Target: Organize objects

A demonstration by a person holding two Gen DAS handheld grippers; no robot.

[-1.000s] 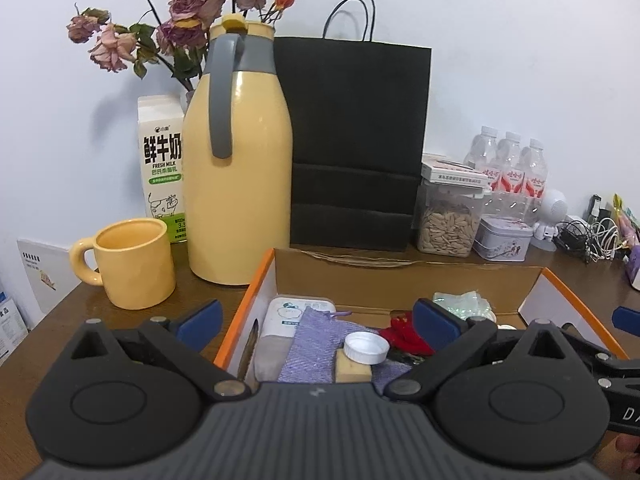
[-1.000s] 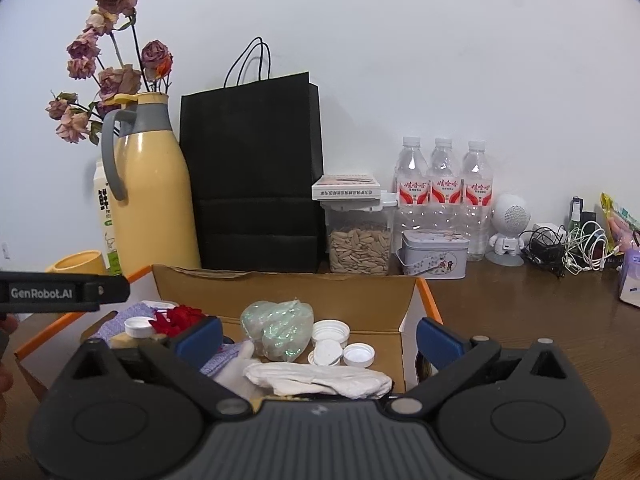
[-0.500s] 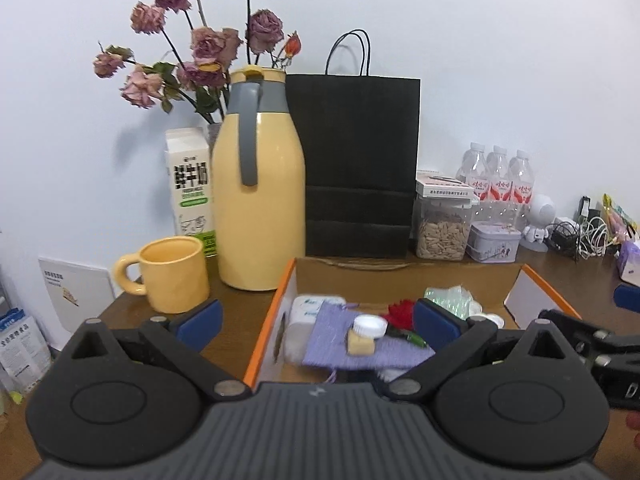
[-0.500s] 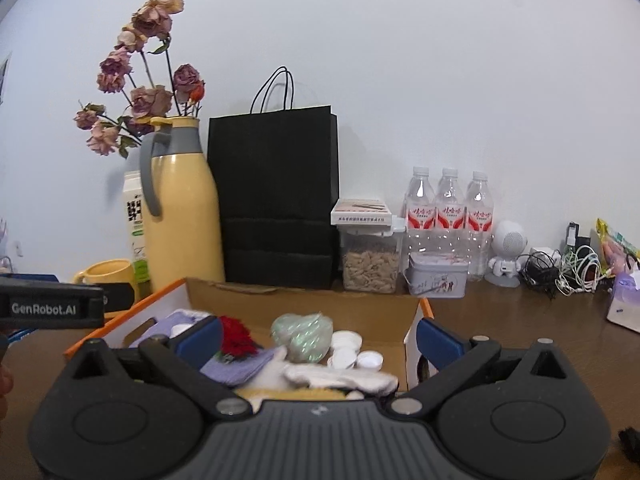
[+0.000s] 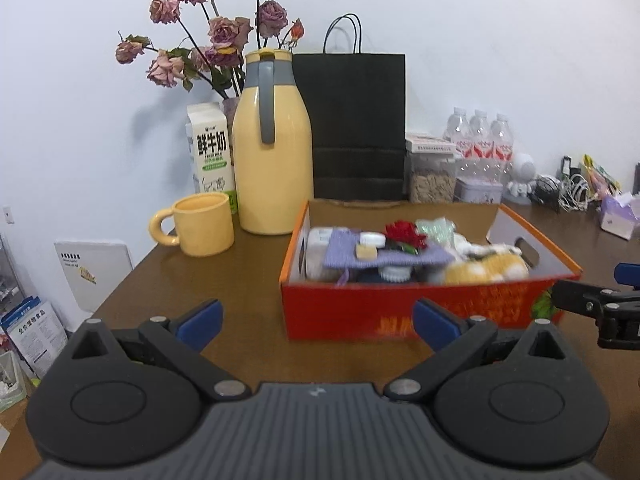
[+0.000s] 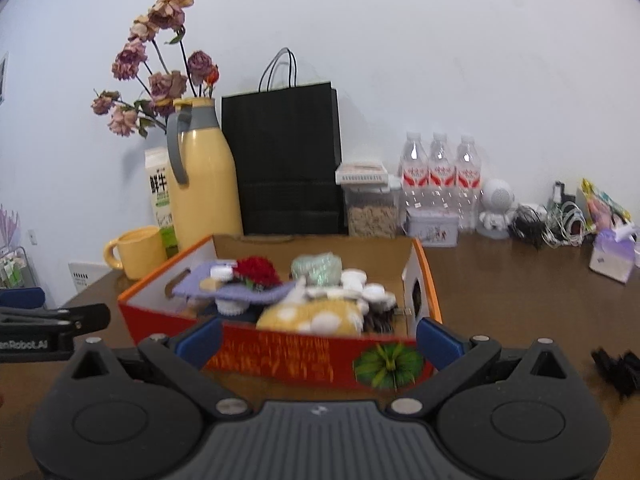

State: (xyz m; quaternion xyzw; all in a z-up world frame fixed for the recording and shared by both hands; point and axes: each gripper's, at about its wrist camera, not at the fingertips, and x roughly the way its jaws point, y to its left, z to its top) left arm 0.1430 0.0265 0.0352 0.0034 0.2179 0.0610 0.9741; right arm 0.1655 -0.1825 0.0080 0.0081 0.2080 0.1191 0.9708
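A red and orange cardboard box [image 5: 404, 312] [image 6: 280, 354] stands on the brown table, filled with small items: a purple cloth [image 5: 348, 254], a red flower [image 5: 404, 234] [image 6: 256, 272], white caps [image 6: 354, 278], a yellow dotted soft thing [image 6: 316, 316] and a pale green bundle [image 6: 316, 266]. My left gripper [image 5: 316, 320] is open, in front of the box's left part, with nothing between its blue fingertips. My right gripper [image 6: 318, 338] is open too, just in front of the box's near wall. Each gripper shows at the other view's edge.
Behind the box stand a yellow jug [image 5: 274, 164], a yellow mug [image 5: 202, 230], a milk carton [image 5: 210, 152], dried roses, a black paper bag [image 5: 356, 128], a seed jar [image 6: 370, 204], water bottles [image 6: 438, 172] and a tin. Cables and a tissue pack [image 6: 612, 254] lie right. The table's left edge is close.
Both grippers have pulled back from above the box towards the near side; the box's red front wall now shows in both views. Both stay open.
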